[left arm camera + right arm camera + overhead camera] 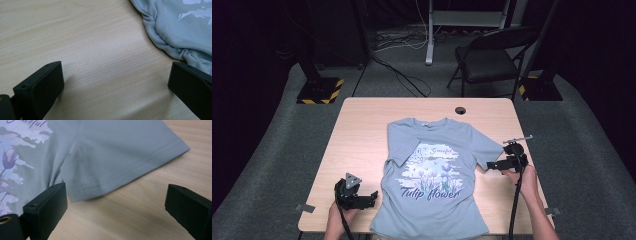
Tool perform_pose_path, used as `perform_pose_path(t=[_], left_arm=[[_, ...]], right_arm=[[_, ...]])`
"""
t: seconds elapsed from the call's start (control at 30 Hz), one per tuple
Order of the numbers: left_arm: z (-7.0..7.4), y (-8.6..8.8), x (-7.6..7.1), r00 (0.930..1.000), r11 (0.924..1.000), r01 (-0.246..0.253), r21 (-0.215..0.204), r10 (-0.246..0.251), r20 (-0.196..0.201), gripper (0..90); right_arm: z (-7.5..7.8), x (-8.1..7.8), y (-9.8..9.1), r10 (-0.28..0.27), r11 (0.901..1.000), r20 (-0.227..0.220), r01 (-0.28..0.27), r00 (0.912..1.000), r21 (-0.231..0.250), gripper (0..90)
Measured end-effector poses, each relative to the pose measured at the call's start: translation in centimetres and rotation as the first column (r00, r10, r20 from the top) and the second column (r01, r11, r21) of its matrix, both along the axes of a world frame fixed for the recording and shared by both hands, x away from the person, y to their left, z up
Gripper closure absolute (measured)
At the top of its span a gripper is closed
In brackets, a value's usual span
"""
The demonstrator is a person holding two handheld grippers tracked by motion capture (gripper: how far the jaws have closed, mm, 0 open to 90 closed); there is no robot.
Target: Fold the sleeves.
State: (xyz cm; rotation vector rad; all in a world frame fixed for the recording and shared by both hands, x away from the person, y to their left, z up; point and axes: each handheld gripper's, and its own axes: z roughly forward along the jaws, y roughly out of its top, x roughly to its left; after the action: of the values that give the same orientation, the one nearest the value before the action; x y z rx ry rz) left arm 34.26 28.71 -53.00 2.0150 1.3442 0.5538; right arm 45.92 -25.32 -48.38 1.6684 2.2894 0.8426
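Grey-blue cotton covers the middle of the light wooden table (362, 130) in the high view: a T-shirt (432, 175) lies face up, collar toward twelve o'clock, hem hanging just over the edge at six; its sleeve at nine o'clock is already tucked inward, while the sleeve at three o'clock (484, 145) lies spread flat. From this camera the left hand-held gripper (373, 196) rests on bare wood at about seven o'clock of the shirt, just beside its side seam; the right hand-held gripper (490, 165) points in at the flat sleeve from three o'clock; a black folding chair (492, 60) stands well beyond the table.

Along the left gripper view, the two black jaws stand wide apart with nothing between them but wood grain; the rumpled side edge of the shirt (175, 37) bunches at about two o'clock, near the farther jaw but not gripped.

Along the right gripper view, the jaws are likewise spread and hold nothing; the stitched sleeve hem (130, 170) runs across at twelve o'clock, its lower corner just beside the jaw at eight o'clock.

Folding looks barely begun, and the step in hand seems to be taking this sleeve. To do it well, I judge the right jaws should slide low so one passes under the hem, bite both layers near the corner, then carry the sleeve across toward the print without dragging the body; the left gripper could pin the side seam so the shirt stays square.
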Motion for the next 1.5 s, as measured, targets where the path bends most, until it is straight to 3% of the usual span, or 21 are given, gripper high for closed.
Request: perform_pose_path(t=[0.5,1.0,1.17,1.27,1.5], left_arm=[[0.0,0.0,-0.1,1.0000,1.0000,0.003,-0.002,-0.003,0.000,0.1],[0.0,0.0,-0.1,0.9999,0.9999,0.014,0.000,-0.014,0.000,0.1],[0.0,0.0,-0.1,0.9999,0.9999,0.015,0.001,-0.015,0.000,0.1],[0.0,0.0,-0.1,0.9999,0.9999,0.015,0.001,-0.015,0.000,0.1],[0.0,0.0,-0.1,0.9999,0.9999,0.015,0.001,-0.015,0.000,0.1]], right_arm=[[-0.1,4.1,0.0,-0.034,0.9992,-0.098,0.032,0.9946,-0.021,3.5],[-0.7,6.1,0.0,-0.073,0.9969,-0.161,0.068,0.9842,-0.040,3.9],[-0.9,6.4,-0.2,-0.093,0.9952,-0.170,0.086,0.9811,-0.046,11.0],[-0.7,6.5,-0.2,-0.106,0.9937,-0.160,0.098,0.9815,-0.054,19.6],[-0.4,6.4,0.2,-0.140,0.9850,-0.148,0.122,0.9790,-0.122,42.9]])
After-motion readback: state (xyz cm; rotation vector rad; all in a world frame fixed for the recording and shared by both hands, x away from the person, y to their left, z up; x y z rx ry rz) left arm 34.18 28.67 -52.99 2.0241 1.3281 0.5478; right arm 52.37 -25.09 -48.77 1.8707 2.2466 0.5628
